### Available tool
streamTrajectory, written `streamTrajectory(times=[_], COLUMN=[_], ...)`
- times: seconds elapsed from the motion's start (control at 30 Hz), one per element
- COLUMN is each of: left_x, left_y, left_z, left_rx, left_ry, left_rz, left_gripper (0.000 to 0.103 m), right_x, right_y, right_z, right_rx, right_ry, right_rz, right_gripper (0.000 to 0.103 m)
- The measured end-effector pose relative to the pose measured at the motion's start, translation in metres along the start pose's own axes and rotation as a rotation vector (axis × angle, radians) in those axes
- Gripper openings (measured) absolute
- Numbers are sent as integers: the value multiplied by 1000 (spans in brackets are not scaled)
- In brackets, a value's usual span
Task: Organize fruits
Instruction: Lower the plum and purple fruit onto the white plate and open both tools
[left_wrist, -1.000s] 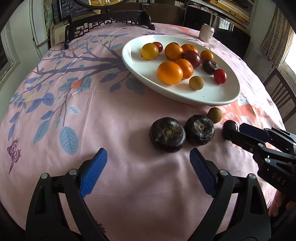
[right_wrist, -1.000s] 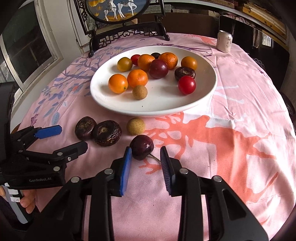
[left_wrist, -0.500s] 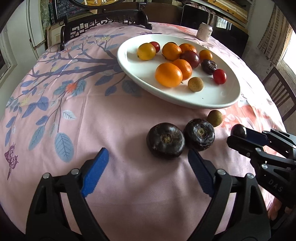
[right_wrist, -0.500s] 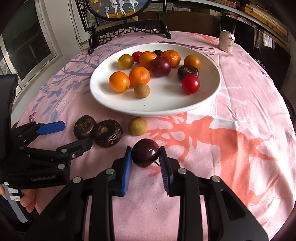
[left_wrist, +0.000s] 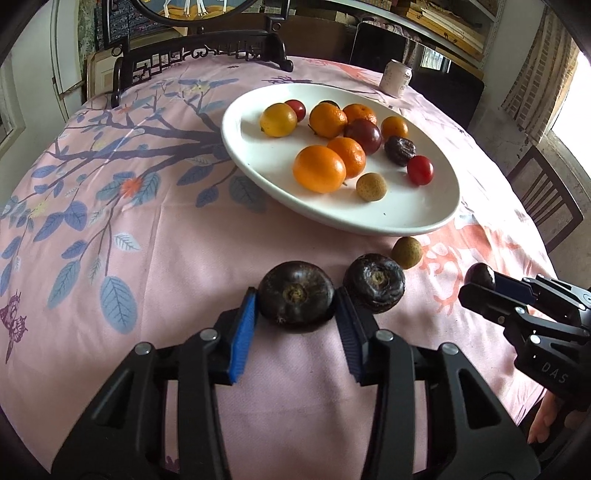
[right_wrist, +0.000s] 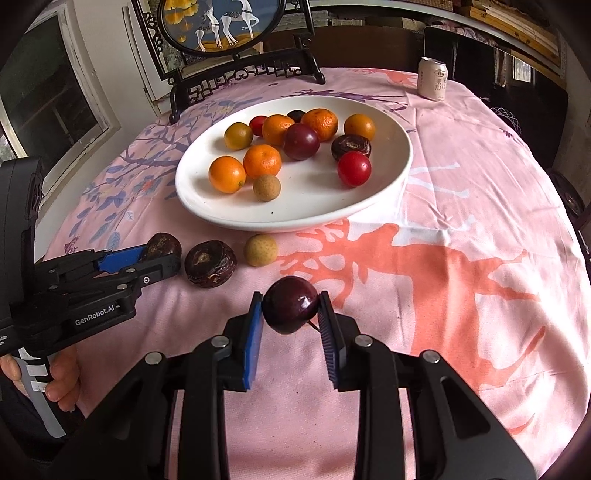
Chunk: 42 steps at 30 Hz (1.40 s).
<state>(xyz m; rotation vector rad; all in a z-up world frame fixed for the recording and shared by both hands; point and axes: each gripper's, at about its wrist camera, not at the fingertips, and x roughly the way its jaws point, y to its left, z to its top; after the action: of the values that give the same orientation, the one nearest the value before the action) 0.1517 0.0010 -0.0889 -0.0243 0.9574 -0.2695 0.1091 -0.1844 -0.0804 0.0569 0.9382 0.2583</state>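
Two hand-held grippers are seen below a white oval plate (left_wrist: 258, 173) of fruit at twelve o'clock. The left gripper (left_wrist: 295, 317), spread a second ago, is closing on a dark flat round fruit (left_wrist: 294, 295). A glossy purple plum (right_wrist: 290, 304), now raised, is pinched by the right gripper (right_wrist: 290, 321); both seem ready for plating.
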Motion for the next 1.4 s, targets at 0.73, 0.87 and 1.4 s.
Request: streamTrajectory(times=[0.73, 0.87, 1.4], left_x=[-52, -29, 68], left_y=[3, 5, -6], left_z=[56, 104, 154], left_rx=[37, 36, 34], left_ry=[-127, -107, 33], left_rz=[40, 56, 65], left_gripper=[43, 43, 43], right_x=[-8, 10, 84], right_y=[5, 3, -31], right_z=[50, 89, 152], right_rx=[-68, -99, -102], right_ry=[-48, -46, 0], right_rz=[-8, -13, -97], right_gripper=[30, 30, 30])
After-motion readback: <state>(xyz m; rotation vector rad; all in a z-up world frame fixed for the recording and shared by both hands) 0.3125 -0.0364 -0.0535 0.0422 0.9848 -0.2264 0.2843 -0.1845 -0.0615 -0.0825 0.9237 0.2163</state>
